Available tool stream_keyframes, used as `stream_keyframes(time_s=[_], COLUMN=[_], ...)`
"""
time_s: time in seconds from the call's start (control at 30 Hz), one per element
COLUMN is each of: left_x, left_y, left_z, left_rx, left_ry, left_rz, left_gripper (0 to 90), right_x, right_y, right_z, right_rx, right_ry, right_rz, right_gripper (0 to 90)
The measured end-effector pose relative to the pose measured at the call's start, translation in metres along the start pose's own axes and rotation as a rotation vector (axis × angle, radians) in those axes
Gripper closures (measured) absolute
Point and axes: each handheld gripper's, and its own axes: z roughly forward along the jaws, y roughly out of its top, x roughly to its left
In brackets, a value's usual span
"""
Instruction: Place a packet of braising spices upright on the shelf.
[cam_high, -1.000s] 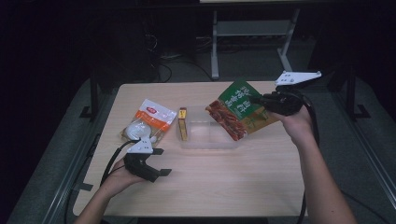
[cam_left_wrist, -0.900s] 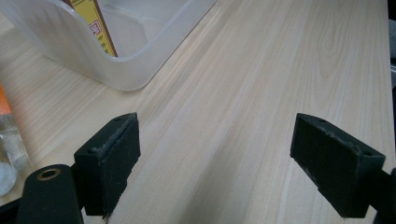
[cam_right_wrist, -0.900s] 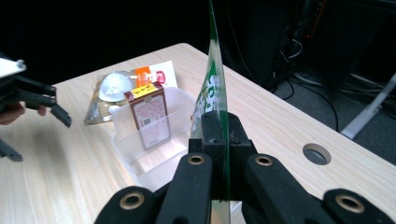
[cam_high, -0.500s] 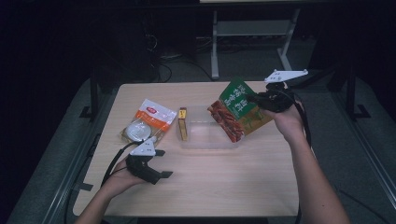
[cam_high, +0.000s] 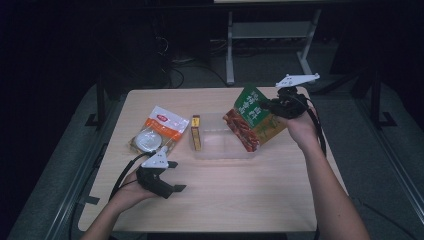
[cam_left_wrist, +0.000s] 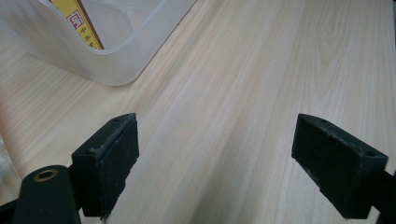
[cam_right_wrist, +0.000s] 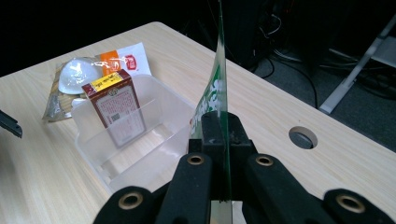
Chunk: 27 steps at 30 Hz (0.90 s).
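The right gripper has its jaws pinched on the edge of a snack bag and holds it in the air, tilted, above the right end of the clear bin that sits in the middle of the table. The step in hand looks like packing: carrying the bag to the bin to put it in. In the right gripper view the bag shows edge-on, a thin green sheet clamped between the two black jaws, with the bin below and to the left of it. The next move probably calls for lowering the bag's bottom corner into the free space of the bin, turning it so that it slips in beside the box, which already stands upright at the bin's left end, and letting go only once the bag rests inside. The bag is flat and glossy, green at the top and red-brown with pictured food lower down, with some yellow along one side; it looks light and floppy, so it may swing or fold on the rim. The left gripper rests low over the table near the person's side, jaws spread wide with nothing between them. A second pouch with orange print lies on the table left of the bin.
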Motion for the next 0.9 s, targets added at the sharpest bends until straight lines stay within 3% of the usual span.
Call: stream_keyframes(time_s=[0.43,0.7,0.9], left_x=[-0.001,-0.002,-0.001], left_y=[0.0,0.0,-0.002], left_z=[0.001,0.004,0.006], left_rx=[0.008,0.01,0.025], left_ry=[-0.011,-0.024,-0.024], left_rz=[0.006,0.009,0.013], left_gripper=[14.2,14.2,14.3], right_x=[0.0,-0.003,-0.004], right_y=[0.016,0.027,0.029], right_z=[0.015,0.026,0.033], right_rx=[0.046,0.105,0.103], right_ry=[0.007,0.025,0.03], right_rz=[-0.003,0.011,0.002], right_gripper=[89.8,89.6,86.9])
